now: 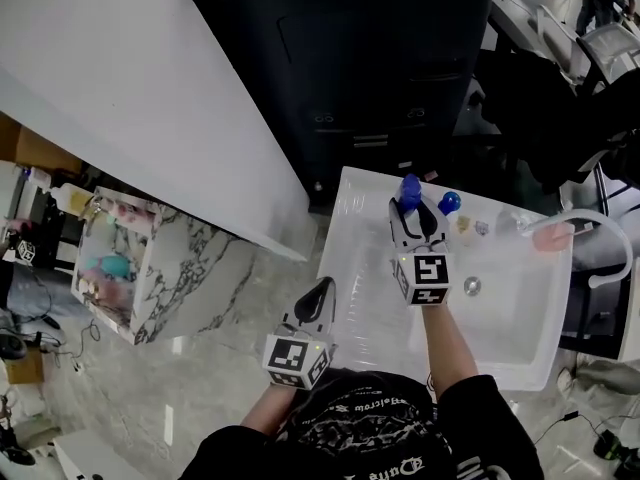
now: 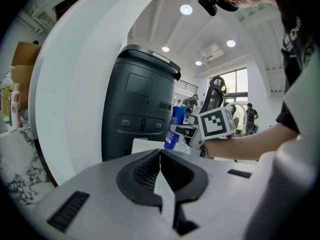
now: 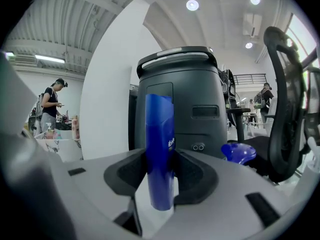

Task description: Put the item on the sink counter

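The blue bottle stands upright, clamped in the right gripper, above the sink rim at the head view's upper centre. Placing seems under way: next, lower and release. The left gripper is clenched, empty.

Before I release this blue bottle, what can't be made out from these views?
1. Underside of the blue bottle: in the head view the right gripper covers it, so contact with the sink counter cannot be told.
2. Bottle's print: right gripper view, turned edge-on and too small to read.
3. The small items on the back rim: head view, too small to identify.
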`<state>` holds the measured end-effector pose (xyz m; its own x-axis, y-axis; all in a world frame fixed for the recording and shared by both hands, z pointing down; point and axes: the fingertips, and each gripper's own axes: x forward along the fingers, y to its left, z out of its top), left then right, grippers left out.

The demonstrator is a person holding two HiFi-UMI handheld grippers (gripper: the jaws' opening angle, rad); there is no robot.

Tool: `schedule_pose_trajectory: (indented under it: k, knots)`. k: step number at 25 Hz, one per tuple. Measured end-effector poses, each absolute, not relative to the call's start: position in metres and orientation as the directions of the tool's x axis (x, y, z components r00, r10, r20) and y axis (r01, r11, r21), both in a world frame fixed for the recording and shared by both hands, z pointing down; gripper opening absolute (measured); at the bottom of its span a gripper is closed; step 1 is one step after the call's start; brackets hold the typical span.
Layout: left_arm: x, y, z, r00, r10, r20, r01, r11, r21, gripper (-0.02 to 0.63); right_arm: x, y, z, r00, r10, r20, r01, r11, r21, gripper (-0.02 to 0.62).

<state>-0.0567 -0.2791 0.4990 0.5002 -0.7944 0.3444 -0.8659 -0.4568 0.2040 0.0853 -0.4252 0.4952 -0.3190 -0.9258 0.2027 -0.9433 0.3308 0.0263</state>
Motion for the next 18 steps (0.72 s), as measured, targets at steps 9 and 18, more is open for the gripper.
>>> schedule_pose_trajectory:
  k: [9, 18]
  knots:
    - [-0.053, -0.292, 0.512, 0.503, -0.774, 0.386, -0.864, -0.463, 0.198, 0.008, 0.084, -0.445, 0.527, -0.307, -0.925, 0.225, -0.948, 0.318, 0.011, 0.155]
    - [-0.059, -0.303, 0.519, 0.489, -0.773, 0.404, -0.872, -0.45, 0.195, 0.008, 0.085, -0.453, 0.54, -0.306, -0.928, 0.213, -0.949, 0.315, 0.01, 0.156]
